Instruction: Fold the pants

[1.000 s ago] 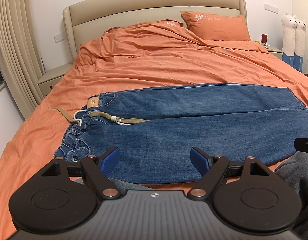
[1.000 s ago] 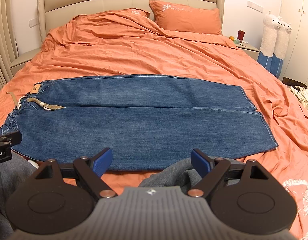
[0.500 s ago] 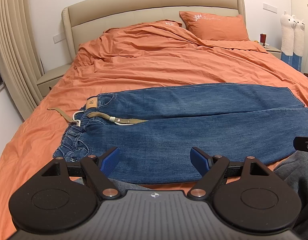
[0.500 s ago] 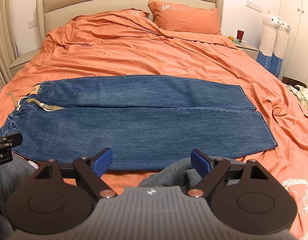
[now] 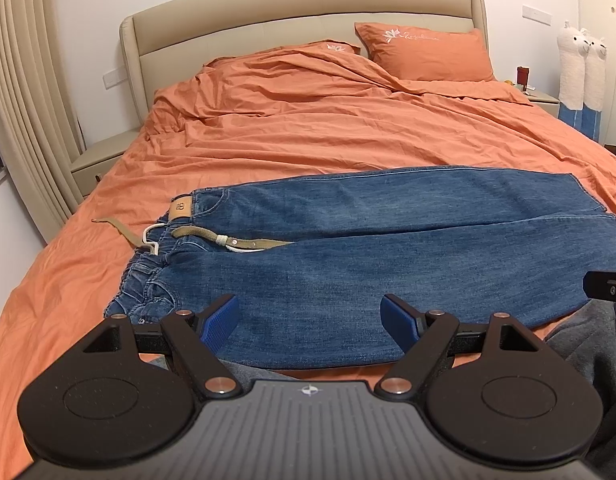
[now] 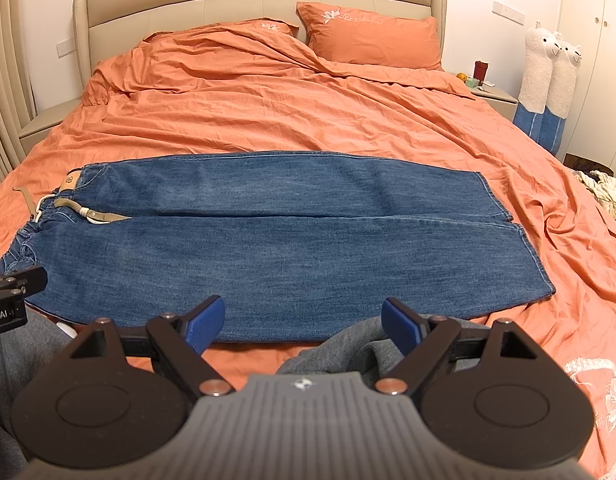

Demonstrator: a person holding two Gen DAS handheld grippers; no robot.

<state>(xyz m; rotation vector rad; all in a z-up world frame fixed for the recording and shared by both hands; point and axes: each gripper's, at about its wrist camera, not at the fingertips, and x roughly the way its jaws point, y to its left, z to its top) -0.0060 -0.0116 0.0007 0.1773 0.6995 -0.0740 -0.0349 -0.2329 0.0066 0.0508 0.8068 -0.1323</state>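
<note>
L gripper (image 5: 310, 322) and R gripper (image 6: 303, 320): jaws wide apart, empty, hovering at the near edge of the jeans (image 6: 267, 236). Vs 1 s ago, virtually no change; jeans flat on bed (image 6: 348, 120), waistband at 9 o'clock, hems at 3 o'clock, so folding not yet begun.

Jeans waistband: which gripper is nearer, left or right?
Left. The left gripper hovers open at the near edge of the jeans, close to the waistband. The right gripper, also open, sits farther along the legs toward the hems.
</note>
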